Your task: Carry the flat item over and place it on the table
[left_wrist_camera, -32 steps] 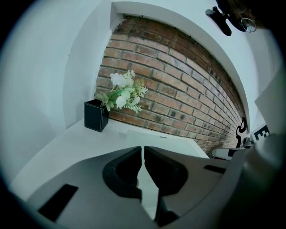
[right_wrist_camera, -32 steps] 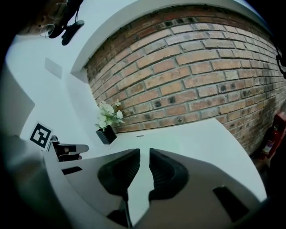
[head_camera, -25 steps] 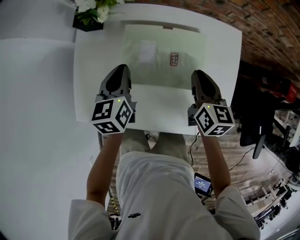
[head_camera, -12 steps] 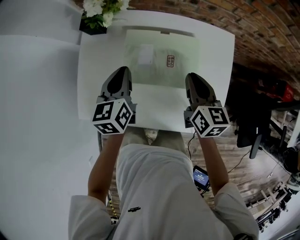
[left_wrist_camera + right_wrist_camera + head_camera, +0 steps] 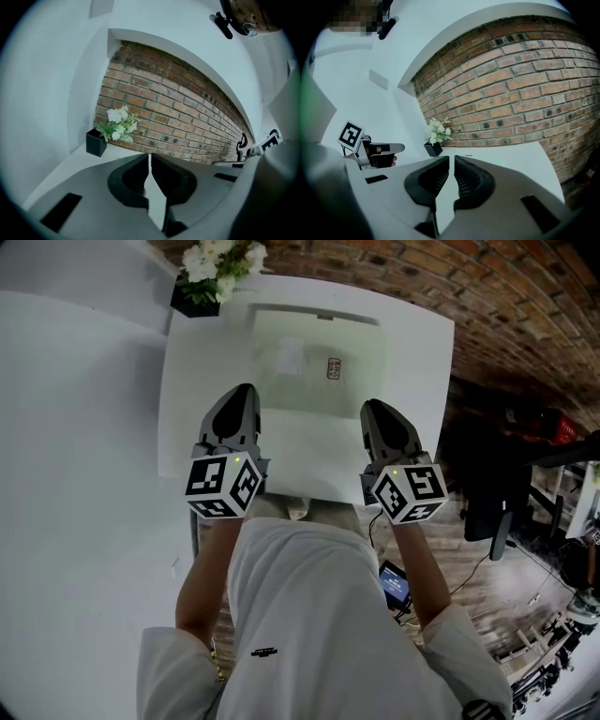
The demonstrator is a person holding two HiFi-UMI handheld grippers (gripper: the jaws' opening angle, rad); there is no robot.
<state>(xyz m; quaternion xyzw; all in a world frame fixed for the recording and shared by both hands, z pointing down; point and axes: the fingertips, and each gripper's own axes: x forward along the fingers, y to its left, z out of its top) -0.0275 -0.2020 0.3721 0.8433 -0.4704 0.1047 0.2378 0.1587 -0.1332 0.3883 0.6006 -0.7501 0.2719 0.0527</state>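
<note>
Wall (image 5: 66, 427): white, smooth and plain, all down the left side.
Flowers (image 5: 220, 259): white blooms with green leaves. They stand in a small black square pot (image 5: 192, 301) at the table's far left corner, cut off by the top edge.
Table (image 5: 192, 409): white, smooth and flat, with round corners. A wide bare strip runs down its left side and another down its right side.
Left gripper (image 5: 246, 390): dark and rounded, with ribbed pads. Its jaws are pressed together on the left side of the flat item, with only a thin white edge between them.
Left cube (image 5: 223, 486): black and white squares. It hides the hand.
Flat item (image 5: 319, 381): very thin and square-cornered. The far half is pale green and the near half is white. It has a small white patch and a small label, too tiny to read. It is over the middle of the table, and its near edge sticks out past the table towards the person. I cannot tell if it touches the table.
Right gripper (image 5: 373, 407): same shape, jaws squeezed together on the item's right side.
Brick wall (image 5: 487, 287): rough red-brown bricks, behind the table and to its right.
Floor on the right (image 5: 497, 568): wood planks, a dark chair and cables, crowded and hard to make out.
</note>
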